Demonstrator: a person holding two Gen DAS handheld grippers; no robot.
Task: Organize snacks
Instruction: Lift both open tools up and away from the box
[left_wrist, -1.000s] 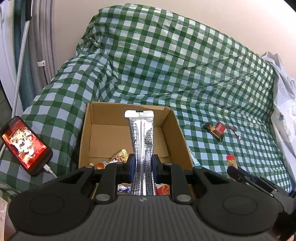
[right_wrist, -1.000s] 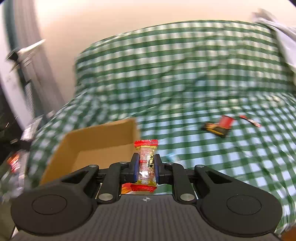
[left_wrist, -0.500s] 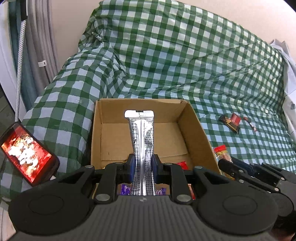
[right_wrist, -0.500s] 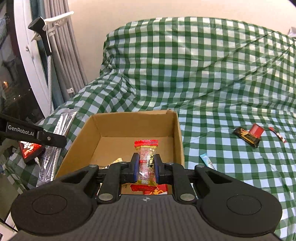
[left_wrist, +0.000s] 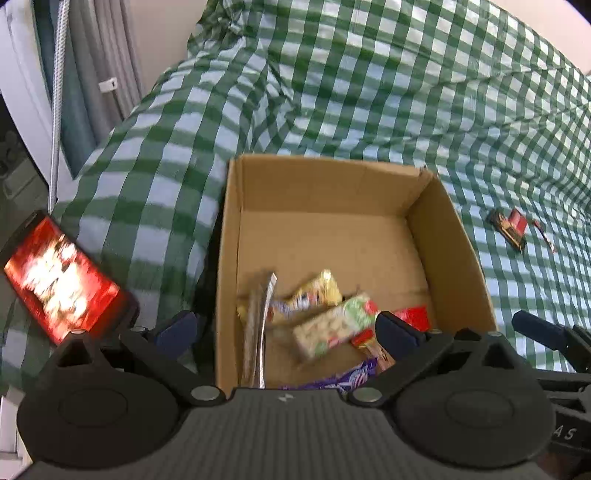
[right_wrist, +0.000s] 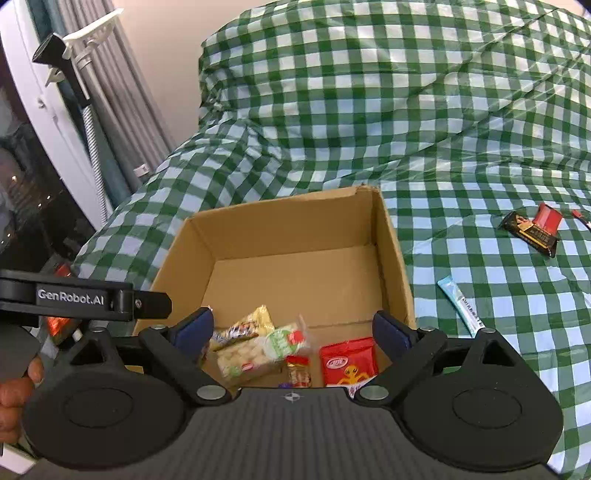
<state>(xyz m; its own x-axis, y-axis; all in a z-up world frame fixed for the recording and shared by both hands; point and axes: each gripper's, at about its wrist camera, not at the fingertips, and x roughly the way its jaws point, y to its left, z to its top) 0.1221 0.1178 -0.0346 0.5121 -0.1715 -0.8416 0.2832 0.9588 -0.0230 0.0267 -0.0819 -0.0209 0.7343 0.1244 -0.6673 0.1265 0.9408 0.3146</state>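
Green-checked bedding (right_wrist: 369, 110) carries the open brown cardboard box (right_wrist: 391, 251) of snacks. Both the left gripper (left_wrist: 286, 328) and right gripper (right_wrist: 293, 328) hover spread and empty. Next, probably, fetch the pale-blue stick packet (right_wrist: 461, 302) beside the box.

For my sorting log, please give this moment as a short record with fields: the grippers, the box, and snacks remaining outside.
left gripper: open, holds nothing, above the box
right gripper: open, holds nothing, above the box
cardboard box: on the green checked cover, several snacks inside
silver packet: inside, at the left wall
outside the box: blue stick packet, dark bar
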